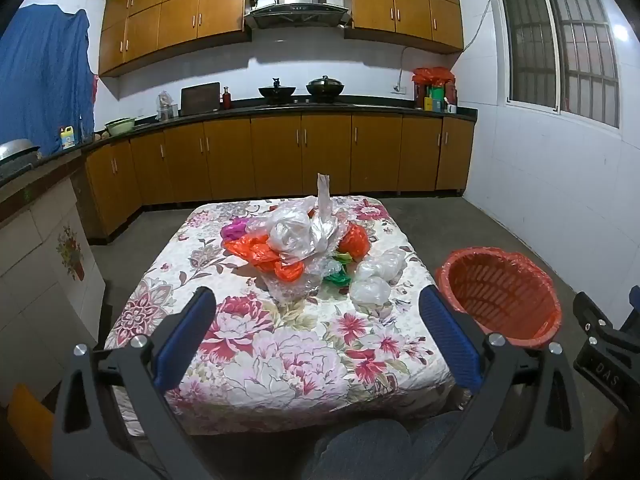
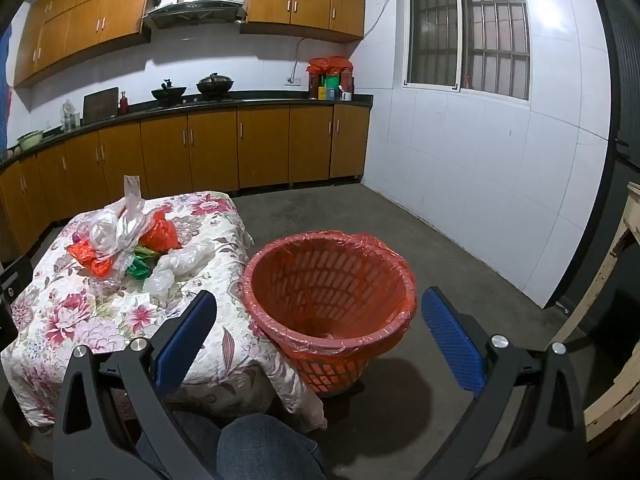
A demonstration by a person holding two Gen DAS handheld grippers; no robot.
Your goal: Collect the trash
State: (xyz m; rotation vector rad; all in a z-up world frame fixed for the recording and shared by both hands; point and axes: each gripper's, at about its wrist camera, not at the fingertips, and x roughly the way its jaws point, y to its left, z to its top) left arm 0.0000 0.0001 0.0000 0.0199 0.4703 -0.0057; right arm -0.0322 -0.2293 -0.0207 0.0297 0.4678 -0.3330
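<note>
A heap of crumpled plastic bags [image 1: 304,240] [image 2: 120,248], clear, orange, green and pink, lies on the far half of a low table under a floral cloth [image 1: 288,352] [image 2: 80,320]. An orange basket bin [image 1: 500,292] [image 2: 328,300] with an orange liner stands on the floor at the table's right side. My left gripper [image 1: 318,300] hovers over the table's near half, open and holding nothing, short of the heap. My right gripper [image 2: 320,304] hangs open in front of the bin, also holding nothing; part of it shows at the right edge of the left wrist view [image 1: 600,332].
Wooden kitchen cabinets [image 1: 280,152] and a dark counter with woks line the far wall. A white tiled wall [image 2: 480,180] with a barred window is at the right. A person's knee in jeans [image 2: 260,440] is just below the grippers. A pale wooden frame [image 2: 616,280] stands at the far right.
</note>
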